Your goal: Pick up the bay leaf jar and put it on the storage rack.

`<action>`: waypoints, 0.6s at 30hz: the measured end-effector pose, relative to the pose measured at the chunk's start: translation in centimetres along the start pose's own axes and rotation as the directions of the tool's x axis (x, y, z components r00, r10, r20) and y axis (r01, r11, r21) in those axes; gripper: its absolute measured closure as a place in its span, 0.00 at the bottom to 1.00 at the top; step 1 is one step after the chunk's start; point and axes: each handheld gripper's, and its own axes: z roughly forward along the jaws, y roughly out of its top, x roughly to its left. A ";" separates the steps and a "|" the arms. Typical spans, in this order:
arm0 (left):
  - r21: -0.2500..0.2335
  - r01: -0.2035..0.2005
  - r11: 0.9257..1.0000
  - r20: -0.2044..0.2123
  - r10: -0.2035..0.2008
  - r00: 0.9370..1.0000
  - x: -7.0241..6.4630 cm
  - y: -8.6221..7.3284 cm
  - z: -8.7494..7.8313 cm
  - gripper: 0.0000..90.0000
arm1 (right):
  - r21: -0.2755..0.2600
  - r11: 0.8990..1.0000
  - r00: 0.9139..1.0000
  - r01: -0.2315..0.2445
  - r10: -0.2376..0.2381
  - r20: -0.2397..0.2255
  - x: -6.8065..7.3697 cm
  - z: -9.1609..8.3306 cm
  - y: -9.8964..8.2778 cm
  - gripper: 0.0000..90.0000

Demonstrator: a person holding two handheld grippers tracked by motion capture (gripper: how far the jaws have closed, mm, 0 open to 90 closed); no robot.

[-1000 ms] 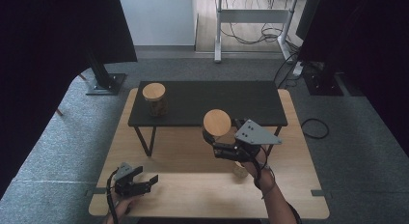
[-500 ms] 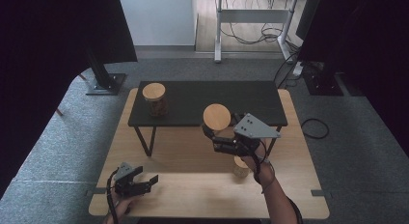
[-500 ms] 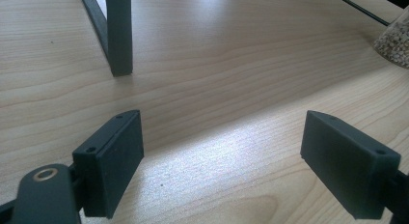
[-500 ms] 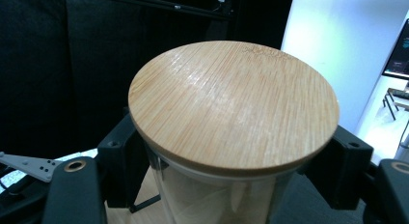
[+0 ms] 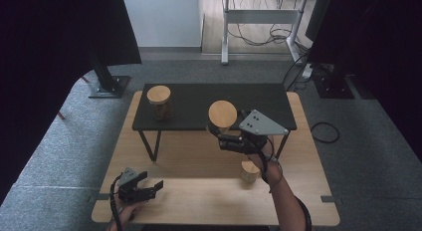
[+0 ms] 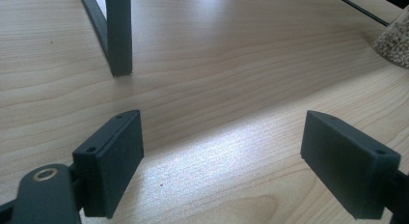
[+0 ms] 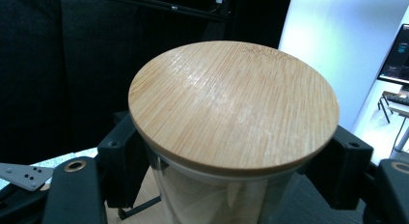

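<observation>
Right tool (image 5: 222, 136) clamped on a glass jar (image 5: 222, 122) with a round bamboo lid (image 7: 234, 104), both black jaws pressed against the glass wall just under the lid's rim, as seen in the right gripper view. Held aloft and upright, lid level, at the near edge of the low black shelf (image 5: 194, 107) standing on the table (image 5: 199, 191). Contents of the glass hard to make out from here; pale and clear in the part visible below the lid.

Judged as the carrying step: jar lifted and on its way, most likely toward a place on the shelf's dark top, beside the open stretch to the right of a second lidded jar (image 5: 160, 102) already standing at the shelf's left end. Next move calling for a little more height to clear the shelf edge, a forward reach, then a straight, level lowering until the base sits flat, and only then a release. Grip best kept firm meanwhile, smooth glass being prone to slipping.

Left tool (image 5: 141, 187) resting low at the table's near left corner, jaws spread wide with nothing between them, bare wood grain beneath in the left gripper view, one black shelf leg (image 6: 118, 33) ahead. A third, smaller jar (image 5: 249, 172) standing on the table just behind the right wrist, well clear of the shelf; grainy filling (image 6: 394, 38) visible at the edge of the left gripper view.

No brand, label or legible writing anywhere: lid plain bamboo, glass unmarked.
</observation>
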 end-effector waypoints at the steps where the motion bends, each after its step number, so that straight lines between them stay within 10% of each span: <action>1: 0.001 -0.001 1.000 0.000 0.001 1.000 0.0 0.0 0.0 0.16 | 0.001 1.000 1.000 -0.002 0.002 0.002 -0.1 0.1 0.0 0.28; 18: 0.003 -0.007 1.000 -0.001 0.007 1.000 0.0 0.0 0.0 0.16 | 0.018 1.000 1.000 -0.022 0.021 0.014 -1.7 1.6 0.0 0.28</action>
